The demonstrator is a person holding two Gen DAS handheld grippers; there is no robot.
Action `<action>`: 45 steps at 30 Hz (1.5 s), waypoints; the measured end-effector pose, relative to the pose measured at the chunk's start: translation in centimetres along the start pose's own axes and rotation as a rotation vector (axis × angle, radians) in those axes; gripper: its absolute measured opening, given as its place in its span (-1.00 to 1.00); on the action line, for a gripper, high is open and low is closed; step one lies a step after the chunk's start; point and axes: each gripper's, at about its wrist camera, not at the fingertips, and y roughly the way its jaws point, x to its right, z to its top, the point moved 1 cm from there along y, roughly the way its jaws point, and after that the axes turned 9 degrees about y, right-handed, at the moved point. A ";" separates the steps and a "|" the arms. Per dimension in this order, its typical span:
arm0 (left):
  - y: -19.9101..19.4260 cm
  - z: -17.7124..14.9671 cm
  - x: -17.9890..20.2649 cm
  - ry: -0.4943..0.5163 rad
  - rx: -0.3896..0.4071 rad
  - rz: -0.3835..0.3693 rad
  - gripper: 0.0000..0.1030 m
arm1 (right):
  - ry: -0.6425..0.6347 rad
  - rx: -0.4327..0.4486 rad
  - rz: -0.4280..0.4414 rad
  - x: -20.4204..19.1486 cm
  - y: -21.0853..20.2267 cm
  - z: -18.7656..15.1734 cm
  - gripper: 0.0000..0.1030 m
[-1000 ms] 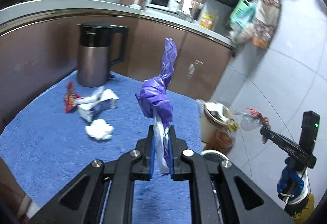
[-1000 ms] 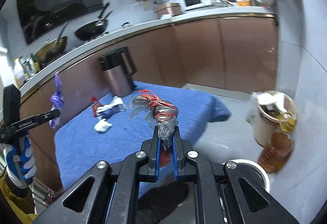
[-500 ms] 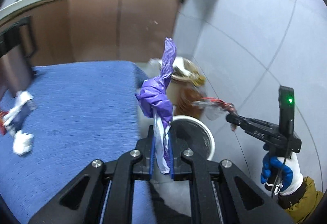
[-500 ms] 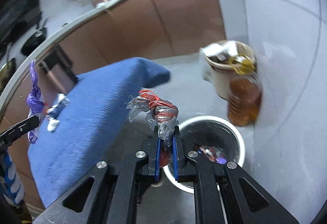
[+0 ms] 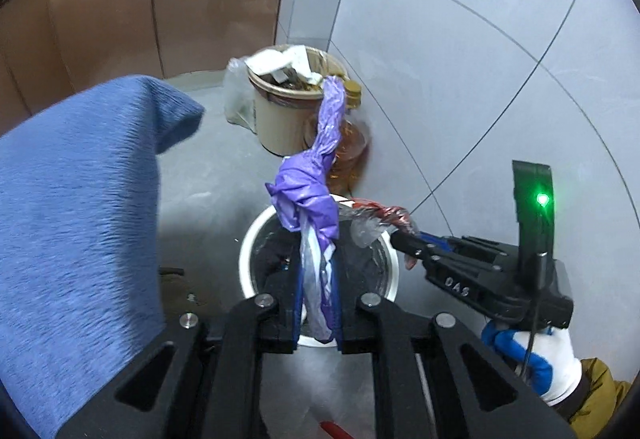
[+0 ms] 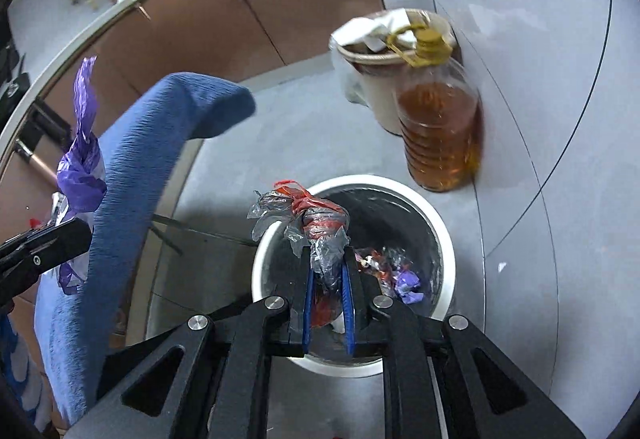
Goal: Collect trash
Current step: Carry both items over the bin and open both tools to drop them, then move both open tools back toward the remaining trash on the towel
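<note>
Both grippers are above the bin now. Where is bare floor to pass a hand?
Bare grey floor lies between the blue cloth, the white bin and the oil bottle. Crowded: the wall side, where the beige bucket touches that bottle.

Between the blue pads of the left gripper (image 5: 318, 303) sits a purple bag (image 5: 312, 191) of thin, crinkled plastic film with a soft sheen, white film below it. The right gripper (image 6: 328, 305), matt black plastic with bright metal screws, carries a clear wrapper (image 6: 316, 227) of glossy, crumpled film with red print. Below both tips, the white bin (image 6: 446, 259) has a smooth plastic rim and a shiny dark liner. Left of them hangs a blue cloth (image 5: 76, 215), rough and ribbed. Beyond the bin stands an oil bottle (image 6: 440, 135) of clear ridged plastic. The floor (image 5: 460, 51) is smooth grey tile.
</note>
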 end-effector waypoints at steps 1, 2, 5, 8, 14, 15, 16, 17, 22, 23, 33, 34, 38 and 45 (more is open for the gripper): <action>0.6 0.3 0.0 -0.005 -0.007 -0.004 -0.61 | -0.001 -0.006 -0.006 0.2 0.3 0.1 -0.71; 1.0 0.3 -0.3 -0.015 -0.012 -0.009 -0.44 | -0.001 -0.014 -0.018 0.4 0.9 0.1 -0.59; 2.0 0.6 -0.7 -0.045 -0.008 -0.035 -0.17 | 0.007 -0.019 -0.050 0.9 1.7 0.1 -0.21; 2.2 0.9 -0.8 -0.058 0.004 -0.044 0.02 | 0.022 -0.020 -0.065 1.5 2.0 0.1 -0.17; -0.1 0.6 -0.9 -0.068 0.078 -0.008 0.02 | 0.024 -0.008 -0.079 1.4 1.5 0.2 -0.08; -0.7 0.5 -1.1 -0.072 0.093 0.000 0.02 | 0.026 -0.007 -0.085 1.1 1.2 0.3 -0.08; -1.5 0.3 -1.4 -0.079 0.114 0.011 0.02 | 0.017 0.000 -0.083 0.6 0.8 0.3 -0.08; -2.2 0.2 -1.6 -0.085 0.130 0.022 0.02 | 0.009 0.005 -0.082 0.3 0.6 0.3 -0.06; -6.4 -1.1 -3.2 -0.107 0.200 0.143 0.02 | -0.064 0.064 -0.048 -3.4 -2.2 0.5 0.02; -7.5 -1.5 -3.5 -0.107 0.216 0.180 0.02 | -0.078 0.075 -0.039 -4.2 -2.8 0.4 0.02; -16.9 -6.1 -6.8 -0.199 0.305 0.457 0.12 | -0.278 0.226 0.098 -15.2 -10.3 -1.3 0.07; -18.2 -6.9 -7.0 -0.210 0.318 0.499 0.15 | -0.302 0.240 0.107 -16.4 -10.9 -1.7 0.09; -22.0 -9.3 -7.5 -0.239 0.360 0.601 0.22 | -0.392 0.289 0.149 -20.3 -13.6 -3.2 0.28; -28.2 -14.6 -7.1 -0.299 0.432 0.731 0.28 | -0.491 0.352 0.199 -24.8 -17.4 -5.6 0.36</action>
